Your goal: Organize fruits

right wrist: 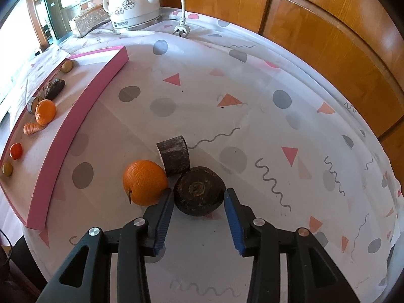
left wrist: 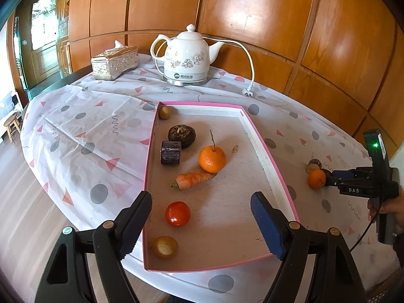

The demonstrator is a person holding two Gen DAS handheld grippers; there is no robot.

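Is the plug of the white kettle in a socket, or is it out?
Out. The plug lies loose on the tablecloth beside the kettle, its prongs bare and no socket near it.

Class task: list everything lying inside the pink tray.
Inside the pink tray: carrot, orange, tomato, two tan round fruits, dark round tuber, dark cut cylinder. Nothing appears stacked; undersides are hidden.

The tissue box (right wrist: 87, 21) is half hidden behind the kettle (right wrist: 133, 5), whose lid is cropped.
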